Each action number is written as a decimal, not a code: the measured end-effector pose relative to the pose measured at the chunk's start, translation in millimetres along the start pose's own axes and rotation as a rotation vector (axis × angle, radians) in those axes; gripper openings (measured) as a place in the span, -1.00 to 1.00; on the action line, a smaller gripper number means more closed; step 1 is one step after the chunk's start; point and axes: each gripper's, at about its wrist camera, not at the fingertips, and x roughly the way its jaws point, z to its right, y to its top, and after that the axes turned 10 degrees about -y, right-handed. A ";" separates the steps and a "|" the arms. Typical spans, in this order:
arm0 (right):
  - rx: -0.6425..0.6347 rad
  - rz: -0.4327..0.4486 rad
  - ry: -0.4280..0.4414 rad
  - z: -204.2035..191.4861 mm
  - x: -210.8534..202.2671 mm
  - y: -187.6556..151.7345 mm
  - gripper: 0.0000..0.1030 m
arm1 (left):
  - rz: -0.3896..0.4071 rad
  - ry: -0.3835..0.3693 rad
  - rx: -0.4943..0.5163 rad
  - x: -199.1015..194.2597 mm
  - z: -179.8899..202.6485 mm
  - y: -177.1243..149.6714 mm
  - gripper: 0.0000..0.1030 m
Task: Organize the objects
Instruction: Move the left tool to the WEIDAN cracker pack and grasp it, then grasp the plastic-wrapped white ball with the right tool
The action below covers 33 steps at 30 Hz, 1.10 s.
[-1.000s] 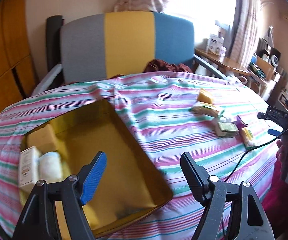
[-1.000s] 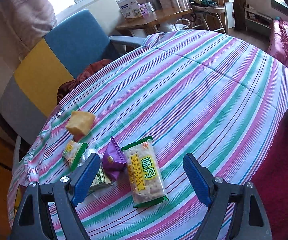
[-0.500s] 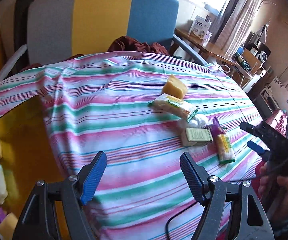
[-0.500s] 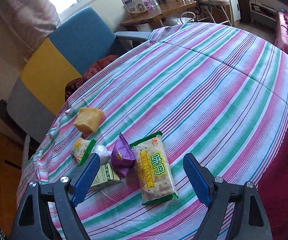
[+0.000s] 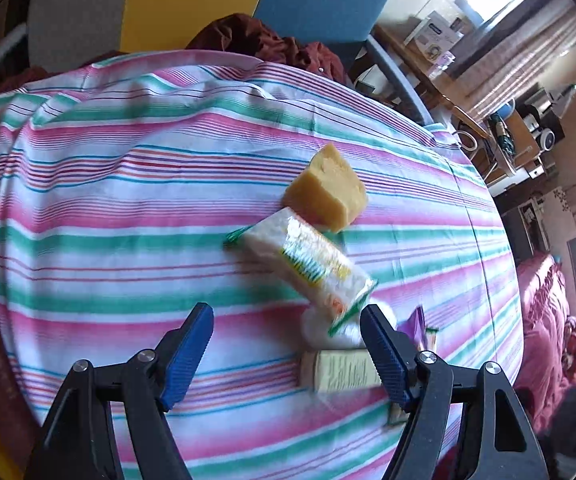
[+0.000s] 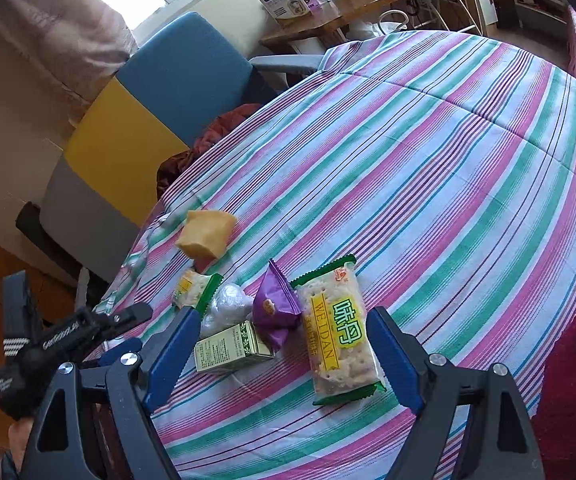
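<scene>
A cluster of snacks lies on the striped tablecloth (image 6: pixel 428 152). A large cracker pack (image 6: pixel 338 332) lies between the open fingers of my right gripper (image 6: pixel 283 356). Beside it are a purple packet (image 6: pixel 275 308), a green-and-cream box (image 6: pixel 231 346), a clear wrapped ball (image 6: pixel 225 306), a second cracker pack (image 6: pixel 191 288) and a yellow sponge-like block (image 6: pixel 207 232). My left gripper (image 5: pixel 288 356) is open and empty, just short of the second cracker pack (image 5: pixel 308 264), the block (image 5: pixel 328 188) and the box (image 5: pixel 344 370). It also shows in the right wrist view (image 6: pixel 99 336).
A grey, yellow and blue chair (image 5: pixel 191 4) with dark red cloth (image 5: pixel 263 40) stands behind the table. A wooden desk with boxes (image 6: pixel 312 12) is at the back by the window. A red sofa (image 5: pixel 544 320) lies to the right.
My left gripper has swung right, away from the yellow box of items, and closed in on the snack cluster. My right gripper has come slightly nearer the large cracker pack.
</scene>
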 end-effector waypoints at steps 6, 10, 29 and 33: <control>0.023 -0.023 0.050 4.1 1.9 -0.1 0.68 | -0.042 0.047 -0.034 37.5 11.8 24.8 0.49; 0.032 -0.037 0.072 5.1 3.2 -0.2 0.68 | -0.070 0.092 -0.068 59.6 13.6 33.1 0.49; 0.026 -0.060 0.043 5.7 7.2 -2.4 0.68 | -0.107 0.114 0.225 17.1 -42.4 -18.4 -0.25; 0.014 -0.063 0.021 3.8 9.2 -2.8 0.68 | -0.114 0.113 0.271 10.4 -43.6 -35.4 -0.22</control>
